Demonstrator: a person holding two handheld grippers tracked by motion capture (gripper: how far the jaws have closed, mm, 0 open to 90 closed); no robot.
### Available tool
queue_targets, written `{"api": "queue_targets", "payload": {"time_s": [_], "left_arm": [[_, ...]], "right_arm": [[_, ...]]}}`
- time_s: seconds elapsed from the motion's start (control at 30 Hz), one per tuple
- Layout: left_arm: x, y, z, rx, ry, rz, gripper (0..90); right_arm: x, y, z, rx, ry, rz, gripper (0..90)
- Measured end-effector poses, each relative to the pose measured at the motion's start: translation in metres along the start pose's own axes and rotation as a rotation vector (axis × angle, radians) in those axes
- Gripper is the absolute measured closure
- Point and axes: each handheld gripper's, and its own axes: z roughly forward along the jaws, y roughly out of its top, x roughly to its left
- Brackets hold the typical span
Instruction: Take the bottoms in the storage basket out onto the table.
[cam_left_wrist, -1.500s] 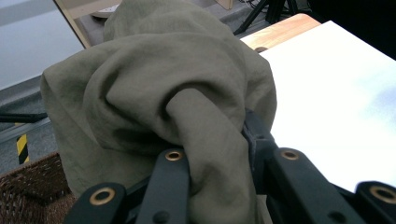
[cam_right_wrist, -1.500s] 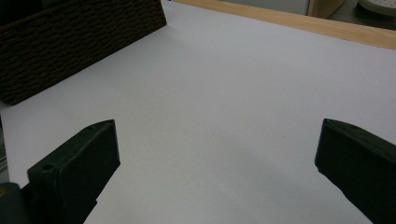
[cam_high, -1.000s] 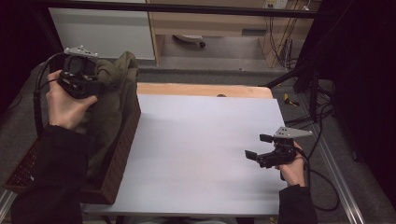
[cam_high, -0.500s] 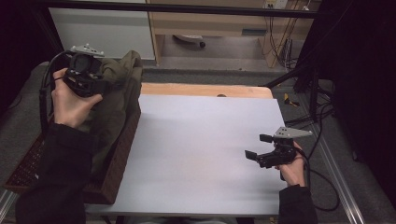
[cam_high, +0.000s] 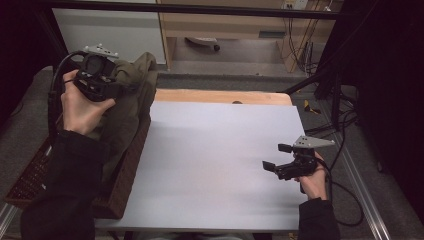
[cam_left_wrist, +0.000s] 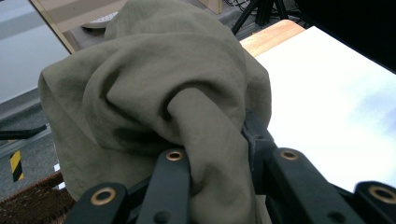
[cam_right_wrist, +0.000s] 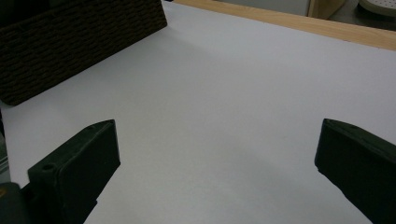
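White tabletop (cam_high: 215, 165) bare; left claw (cam_left_wrist: 212, 154) clenched on olive cloth (cam_left_wrist: 154, 93) above wicker basket (cam_high: 125, 170), right claw (cam_high: 278, 159) released, trailing folds liable to snag the rim.

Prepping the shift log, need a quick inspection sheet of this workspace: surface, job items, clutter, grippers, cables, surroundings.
Surface: white table top bare, with a wooden strip along its far edge.
Job's things: olive cloth lifted above the wicker basket at the table's left side, its lower part hanging down into it.
Clutter: nothing seen on the white top.
Grippers: left gripper clamped on a fold of the cloth; right gripper low over the table's right side, jaws wide apart, holding nothing.
Cables: one trails from each gripper; more hang by the stand at right.
Surroundings: dark room, wooden furniture behind the table.
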Motion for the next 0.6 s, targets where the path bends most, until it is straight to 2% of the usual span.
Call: {"api": "queue_targets", "payload": {"time_s": [0.03, 0.6], "left_arm": [[-0.002, 0.000, 0.000, 0.002, -0.009, -0.013, 75.7], [-0.013, 0.014, 0.000, -0.007, -0.013, 0.015, 75.9]], "right_arm": [[0.000, 0.000, 0.000, 0.001, 0.001, 0.000, 0.6], [0.000, 0.000, 0.000, -0.003, 0.004, 0.000, 0.6]]}}
